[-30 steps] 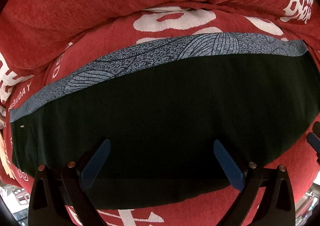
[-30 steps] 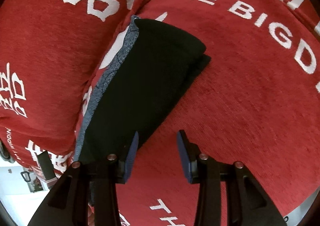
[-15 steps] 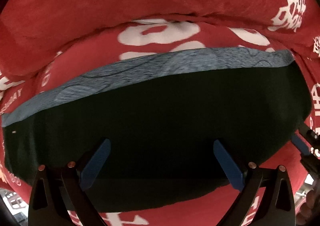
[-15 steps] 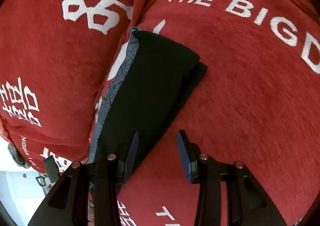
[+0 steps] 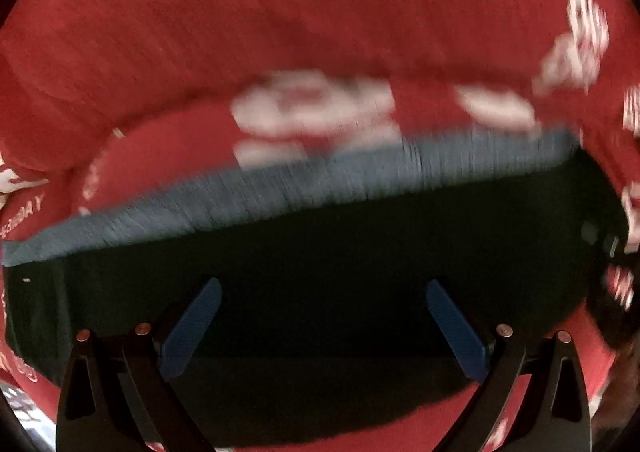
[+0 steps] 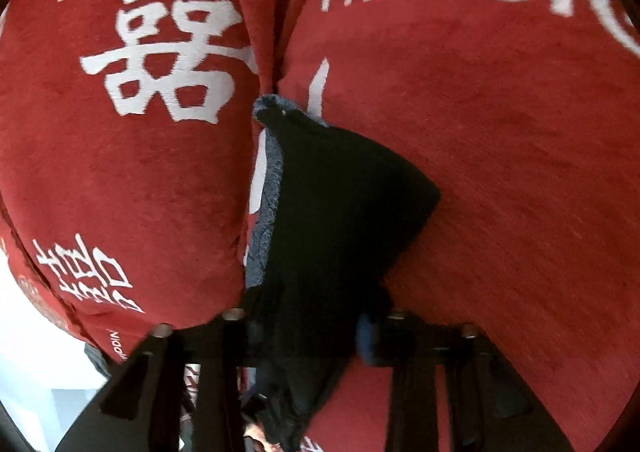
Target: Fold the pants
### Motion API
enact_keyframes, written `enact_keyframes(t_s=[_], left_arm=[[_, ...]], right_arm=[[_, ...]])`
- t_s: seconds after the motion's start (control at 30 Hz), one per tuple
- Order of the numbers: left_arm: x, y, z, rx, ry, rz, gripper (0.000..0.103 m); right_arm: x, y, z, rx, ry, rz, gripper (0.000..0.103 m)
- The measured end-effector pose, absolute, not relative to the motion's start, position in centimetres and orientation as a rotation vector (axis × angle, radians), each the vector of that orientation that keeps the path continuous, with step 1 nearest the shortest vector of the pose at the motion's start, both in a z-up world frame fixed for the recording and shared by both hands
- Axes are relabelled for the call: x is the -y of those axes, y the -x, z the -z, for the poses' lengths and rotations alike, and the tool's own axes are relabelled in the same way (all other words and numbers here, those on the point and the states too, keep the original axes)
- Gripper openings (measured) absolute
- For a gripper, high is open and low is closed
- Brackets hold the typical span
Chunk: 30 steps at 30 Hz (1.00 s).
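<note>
Two tools on one pair of folded pants; long axis runs left-right across the left tool, end-on to the right tool.

Left wrist view (blurred): left tool [image 5: 320, 316] released, blue pads spread wide over the middle of the pants [image 5: 320, 272], gripping nothing. Pants lie as a dark band on the red sofa [image 5: 280, 12], grey-blue strip [image 5: 320, 180] along the far long edge, against the back cushion. Right wrist view: right tool [image 6: 316, 336] sits at the near short end with dark cloth bunched between its fingers, so judged clenched on the pants; pads mostly hidden by cloth. Pants [image 6: 340, 212] stretch away toward the cushion crease. Judgement: right tool is the nearer for lifting this end over; fold would travel along the long axis toward the far end.
</note>
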<state>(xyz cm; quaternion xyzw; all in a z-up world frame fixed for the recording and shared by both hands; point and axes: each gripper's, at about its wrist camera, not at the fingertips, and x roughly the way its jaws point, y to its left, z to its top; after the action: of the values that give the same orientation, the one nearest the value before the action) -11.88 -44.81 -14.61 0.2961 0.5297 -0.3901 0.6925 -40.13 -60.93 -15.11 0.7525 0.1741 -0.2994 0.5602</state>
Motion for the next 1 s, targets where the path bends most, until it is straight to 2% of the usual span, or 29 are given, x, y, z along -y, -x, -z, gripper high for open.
enact_keyframes(t_s=[0.1,0.23,0.33,0.5,0.6,0.83,1.0], left_arm=[[46.4,10.2,15.0,-1.171,-0.649,0.827,0.103],[47.9,9.9,18.7,-1.207,-0.71,0.801,0.103],[47.9,10.4,18.5,-1.143,-0.721,0.828,0.103],[47.6,9.3,17.4,-1.189,-0.72,0.831,0.103],[45.6,8.8,15.8,-1.161,-0.703,0.858,0.103],[39.3,3.9,14.2,-1.222,-0.631,0.815,0.103],[32.5,0.7,14.2,-1.238,-0.598,0.749,0.103]], right_arm=[[61.1,39.6,13.4,-0.42,-1.708,0.662,0.014],[61.2,37.7,10.3,-0.474,-1.59,0.635,0.014],[61.0,36.1,8.3,-0.516,-1.506,0.625,0.014],[60.7,33.2,5.2,-0.591,-1.369,0.614,0.014],[59.9,31.3,2.9,-0.655,-1.261,0.601,0.014],[55.5,24.4,-2.2,-0.805,-0.952,0.565,0.014],[50.7,18.1,-2.7,-0.908,-0.802,0.485,0.014]])
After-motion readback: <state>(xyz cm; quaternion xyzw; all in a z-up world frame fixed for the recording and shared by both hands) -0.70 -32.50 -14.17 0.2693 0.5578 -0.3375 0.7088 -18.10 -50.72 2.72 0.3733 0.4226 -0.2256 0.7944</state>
